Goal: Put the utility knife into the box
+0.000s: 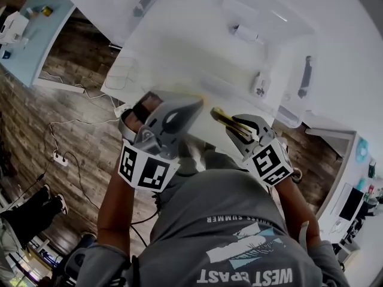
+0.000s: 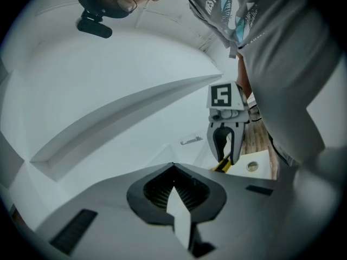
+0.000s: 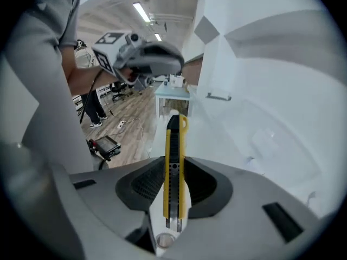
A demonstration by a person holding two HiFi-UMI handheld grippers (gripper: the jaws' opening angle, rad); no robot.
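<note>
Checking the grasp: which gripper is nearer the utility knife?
Right. The right gripper is shut on the utility knife; the left gripper hangs apart, leftward in the head view.

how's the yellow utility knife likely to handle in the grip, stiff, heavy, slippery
The utility knife looks stiff: it stands straight out past the pads of the right gripper without sagging. Its slim, plastic-looking body suggests it is light. Pinched only on its thin smooth edges, it may pivot or slip if bumped.

Right gripper [image 3: 174, 164] clamps the utility knife [image 3: 174, 145]; left gripper [image 2: 173, 167] fingers [image 2: 209, 194] together.
</note>
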